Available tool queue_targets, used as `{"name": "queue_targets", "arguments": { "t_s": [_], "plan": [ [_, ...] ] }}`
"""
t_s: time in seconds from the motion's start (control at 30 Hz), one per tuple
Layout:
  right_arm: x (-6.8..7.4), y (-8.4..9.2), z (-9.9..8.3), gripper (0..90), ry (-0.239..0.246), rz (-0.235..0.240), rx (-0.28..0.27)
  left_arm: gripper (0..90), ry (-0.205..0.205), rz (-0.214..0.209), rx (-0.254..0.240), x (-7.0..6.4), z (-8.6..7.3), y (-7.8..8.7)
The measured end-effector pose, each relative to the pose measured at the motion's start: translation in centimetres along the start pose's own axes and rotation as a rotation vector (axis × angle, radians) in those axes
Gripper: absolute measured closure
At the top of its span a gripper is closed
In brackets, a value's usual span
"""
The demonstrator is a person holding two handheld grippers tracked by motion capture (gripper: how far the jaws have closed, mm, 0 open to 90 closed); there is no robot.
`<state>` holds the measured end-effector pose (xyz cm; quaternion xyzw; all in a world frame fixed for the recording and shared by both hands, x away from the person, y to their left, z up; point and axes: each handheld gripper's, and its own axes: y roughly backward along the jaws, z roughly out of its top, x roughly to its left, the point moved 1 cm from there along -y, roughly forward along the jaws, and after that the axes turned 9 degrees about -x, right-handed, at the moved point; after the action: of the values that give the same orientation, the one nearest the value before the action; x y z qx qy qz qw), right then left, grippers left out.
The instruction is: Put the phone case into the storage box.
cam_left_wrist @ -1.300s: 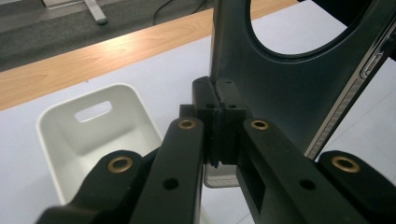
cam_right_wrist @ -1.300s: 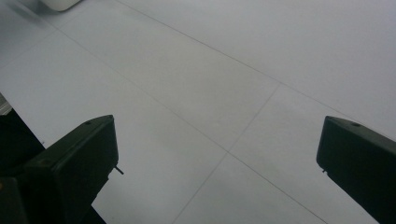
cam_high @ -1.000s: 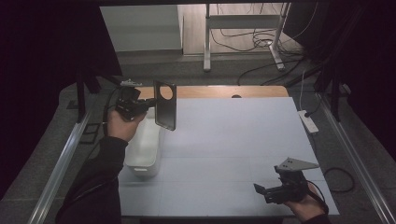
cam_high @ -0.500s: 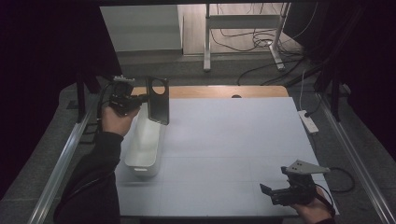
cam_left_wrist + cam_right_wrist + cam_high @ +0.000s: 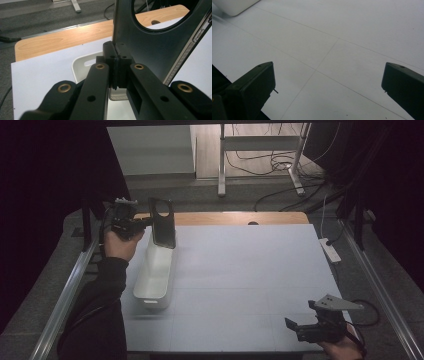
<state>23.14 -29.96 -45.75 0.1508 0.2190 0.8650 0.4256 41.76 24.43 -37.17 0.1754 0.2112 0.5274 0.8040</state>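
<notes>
A dark phone case (image 5: pixel 163 222) is clamped at one edge by the left gripper (image 5: pixel 141 222), whose jaws are pressed together on it. The case is held upright in the air above the far end of a white tub (image 5: pixel 155 277), near the far left corner of the counter (image 5: pixel 250 270). In the left gripper view the case (image 5: pixel 155 47) is seen rising from the closed jaws, with its round camera cut-out at the top and side buttons along its right edge; through the cut-out the wooden far strip of the counter is visible. Below and behind the jaws the tub's rim (image 5: pixel 82 63) with a slot handle can be made out.

The tub is set lengthwise along the left side of the counter, its near end towards the person. The left hand (image 5: pixel 119 245) is seen at the counter's left edge, with a dark sleeve below it.

The right gripper (image 5: pixel 300 329) is held low over the near right corner of the counter, well apart from the case and tub. Its jaws are spread wide, with nothing between them but bare counter (image 5: pixel 342 55); a corner of the tub (image 5: pixel 234 6) is seen at the top left of the right gripper view.
</notes>
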Motion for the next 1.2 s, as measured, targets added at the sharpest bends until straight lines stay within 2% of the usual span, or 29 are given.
{"name": "queue_targets", "arguments": {
  "t_s": [0.33, 1.2],
  "plan": [
    [-0.4, 0.6, -0.3, 0.0, -0.030, -0.021, -0.018, 89.1, 0.007, 0.025, -0.003, 0.7, 0.2, -0.6],
    [-0.4, 0.5, -0.4, 0.0, -0.024, -0.013, -0.001, 89.1, 0.048, 0.080, -0.010, 2.5, -0.8, -3.2]
  ]
}}
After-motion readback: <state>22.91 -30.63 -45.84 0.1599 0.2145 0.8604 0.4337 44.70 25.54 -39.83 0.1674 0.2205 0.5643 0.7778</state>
